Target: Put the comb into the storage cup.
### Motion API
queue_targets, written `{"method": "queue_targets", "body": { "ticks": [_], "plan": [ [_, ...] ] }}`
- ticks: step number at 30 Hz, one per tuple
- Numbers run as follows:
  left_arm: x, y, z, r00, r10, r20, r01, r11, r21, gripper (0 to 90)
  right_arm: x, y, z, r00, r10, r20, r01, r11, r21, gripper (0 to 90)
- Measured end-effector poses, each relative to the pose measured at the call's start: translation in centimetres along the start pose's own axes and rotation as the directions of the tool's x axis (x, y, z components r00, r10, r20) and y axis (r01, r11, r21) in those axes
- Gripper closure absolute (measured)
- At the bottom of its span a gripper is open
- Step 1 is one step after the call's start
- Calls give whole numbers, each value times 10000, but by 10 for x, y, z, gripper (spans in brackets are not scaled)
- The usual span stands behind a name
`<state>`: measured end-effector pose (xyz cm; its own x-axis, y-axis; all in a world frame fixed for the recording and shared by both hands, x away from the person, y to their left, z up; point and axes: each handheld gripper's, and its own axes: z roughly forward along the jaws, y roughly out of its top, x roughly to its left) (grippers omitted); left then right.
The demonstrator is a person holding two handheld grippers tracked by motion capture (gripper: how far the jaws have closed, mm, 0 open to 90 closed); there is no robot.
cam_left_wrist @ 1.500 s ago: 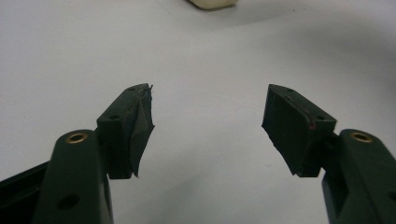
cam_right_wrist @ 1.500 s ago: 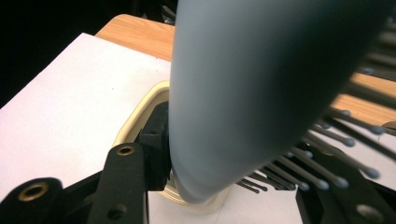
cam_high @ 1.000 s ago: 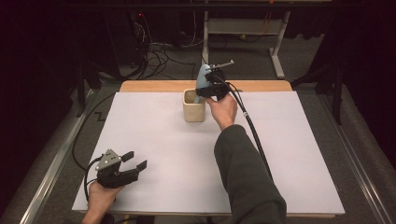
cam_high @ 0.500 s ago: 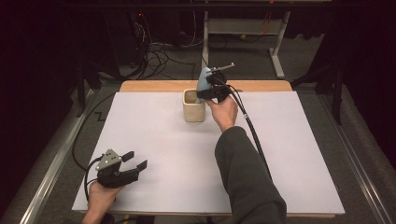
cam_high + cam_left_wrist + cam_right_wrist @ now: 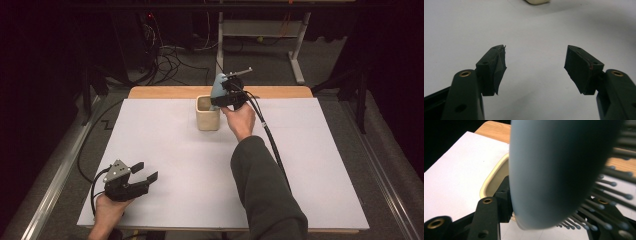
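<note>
Right jaws: a pale blue hairbrush [image 5: 544, 170] is seen between them in the right gripper view, its smooth back against the left pad and its ball-tipped bristles [image 5: 599, 206] towards the right jaw; the jaws have just been opening, and whether the pads press on the brush cannot be told.
Right gripper [image 5: 227, 97]: it is held at the far middle of the table, just beside and slightly above the cup, with its cable trailing back along the person's dark sleeve [image 5: 265, 195].
Hairbrush position: in the high view the hairbrush [image 5: 218, 85] is seen standing upright over the right rim of the cup, its blue head above the gripper; whether its lower end rests inside the cup cannot be told.
Cup [image 5: 207, 113]: a cream, square-mouthed container is set on the white sheet near the far edge; its rim [image 5: 492, 180] is seen just behind the left jaw in the right gripper view.
Left jaws: they are spread wide, with nothing but bare white surface between them.
Left gripper [image 5: 142, 175]: it is held low at the near left corner of the sheet, well apart from the cup.
Table [image 5: 165, 150]: it is covered by a white sheet, with a wooden strip [image 5: 165, 92] showing along the far edge.
</note>
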<state>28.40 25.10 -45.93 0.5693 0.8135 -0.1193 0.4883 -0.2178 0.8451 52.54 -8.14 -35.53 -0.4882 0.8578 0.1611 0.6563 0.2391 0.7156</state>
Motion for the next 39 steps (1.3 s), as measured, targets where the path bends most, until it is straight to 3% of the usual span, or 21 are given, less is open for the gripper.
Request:
{"method": "queue_targets", "body": {
  "ticks": [13,21,31,39],
  "plan": [
    [1,0,0,10000,-38,26,38,10000,25,339,-5,-1,-4,9999,59,-139,-60,10000,-63,415],
    [1,0,1,10000,-26,26,26,10000,43,339,-13,-9,-9,9987,116,-502,-127,9997,-221,340],
    [1,0,2,10000,-69,28,69,10000,67,339,-18,-18,-17,9976,139,-683,-163,9993,-342,330],
    [1,0,2,9999,-95,-63,96,9999,86,339,-18,-25,-32,9973,-182,-716,128,9971,-747,334]
  ]
}}
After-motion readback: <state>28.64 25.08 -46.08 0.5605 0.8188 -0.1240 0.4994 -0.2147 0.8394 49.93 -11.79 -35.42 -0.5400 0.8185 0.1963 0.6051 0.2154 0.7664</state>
